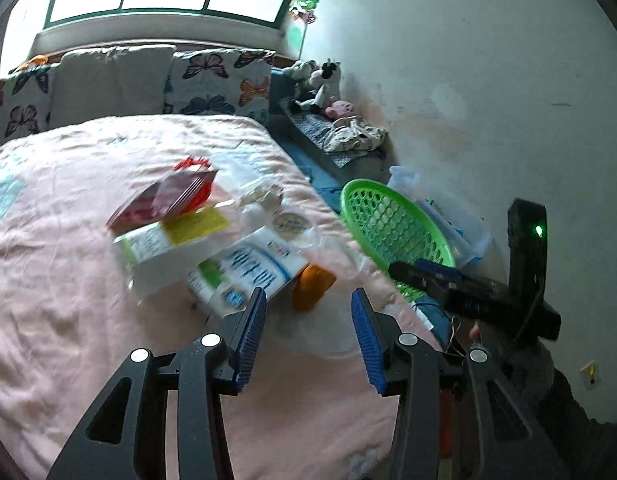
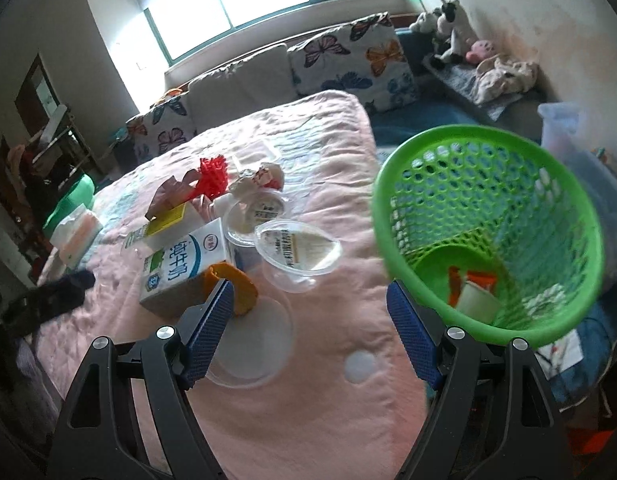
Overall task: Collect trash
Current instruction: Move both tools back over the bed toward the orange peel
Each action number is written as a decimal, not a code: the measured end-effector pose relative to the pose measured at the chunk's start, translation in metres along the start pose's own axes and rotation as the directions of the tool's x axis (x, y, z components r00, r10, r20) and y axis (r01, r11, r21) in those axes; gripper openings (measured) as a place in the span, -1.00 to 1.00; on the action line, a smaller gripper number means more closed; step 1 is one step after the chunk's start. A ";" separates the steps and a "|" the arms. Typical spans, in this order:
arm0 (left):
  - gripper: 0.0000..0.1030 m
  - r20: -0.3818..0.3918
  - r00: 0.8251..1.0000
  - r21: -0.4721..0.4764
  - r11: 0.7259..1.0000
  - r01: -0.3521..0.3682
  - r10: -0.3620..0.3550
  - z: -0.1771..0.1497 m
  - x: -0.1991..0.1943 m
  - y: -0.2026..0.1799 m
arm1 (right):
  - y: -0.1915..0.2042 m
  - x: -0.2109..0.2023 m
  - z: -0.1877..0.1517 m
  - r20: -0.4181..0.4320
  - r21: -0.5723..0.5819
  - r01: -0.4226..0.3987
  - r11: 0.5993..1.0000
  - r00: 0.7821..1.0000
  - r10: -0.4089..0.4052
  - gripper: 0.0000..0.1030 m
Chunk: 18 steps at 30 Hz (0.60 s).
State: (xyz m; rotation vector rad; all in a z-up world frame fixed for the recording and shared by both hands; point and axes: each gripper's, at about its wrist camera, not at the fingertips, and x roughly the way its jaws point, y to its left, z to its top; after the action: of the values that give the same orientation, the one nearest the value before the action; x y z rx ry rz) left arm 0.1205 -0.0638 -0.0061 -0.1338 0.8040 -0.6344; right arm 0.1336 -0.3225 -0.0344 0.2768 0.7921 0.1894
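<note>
Trash lies in a pile on the pink bed cover (image 2: 316, 420): a white and blue milk carton (image 2: 180, 268), an orange piece (image 2: 238, 290), clear plastic cups (image 2: 296, 254), a flat clear lid (image 2: 256, 344), a red plastic piece (image 2: 212, 176) and wrappers. A green mesh basket (image 2: 488, 216) stands tilted at the bed's right edge with a small white and orange item (image 2: 474, 296) inside. My right gripper (image 2: 308, 312) is open and empty above the cover, between the pile and the basket. My left gripper (image 1: 310, 316) is open and empty, just short of the orange piece (image 1: 312, 286) and the carton (image 1: 244, 272).
Butterfly-print cushions (image 2: 348, 56) line the head of the bed under a bright window. Stuffed toys (image 2: 452, 32) and cloth lie on a bench by the right wall. A clear plastic bin (image 2: 568, 132) stands behind the basket. Tissues (image 2: 74, 232) lie at the bed's left.
</note>
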 end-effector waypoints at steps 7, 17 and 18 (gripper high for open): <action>-0.18 -0.011 1.000 -0.062 0.998 -0.024 0.023 -0.020 -0.006 0.022 | 0.013 0.012 -0.001 -0.016 -0.011 -0.016 1.000 1.000 0.016 0.45; -0.18 -0.016 0.999 -0.118 0.992 -0.039 0.037 -0.028 -0.008 0.043 | 0.050 0.029 -0.017 -0.052 -0.103 -0.068 0.992 0.997 0.063 0.24; -0.18 -0.016 0.999 -0.119 0.992 -0.039 0.038 -0.029 -0.009 0.044 | 0.051 0.032 -0.017 -0.054 -0.104 -0.070 0.992 0.996 0.065 0.24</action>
State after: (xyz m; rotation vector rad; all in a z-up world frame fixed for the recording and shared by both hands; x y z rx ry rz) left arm 0.1164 -0.0198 -0.0358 -0.2226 0.8559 -0.5513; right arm 0.1403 -0.2630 -0.0513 0.1989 0.8205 0.3020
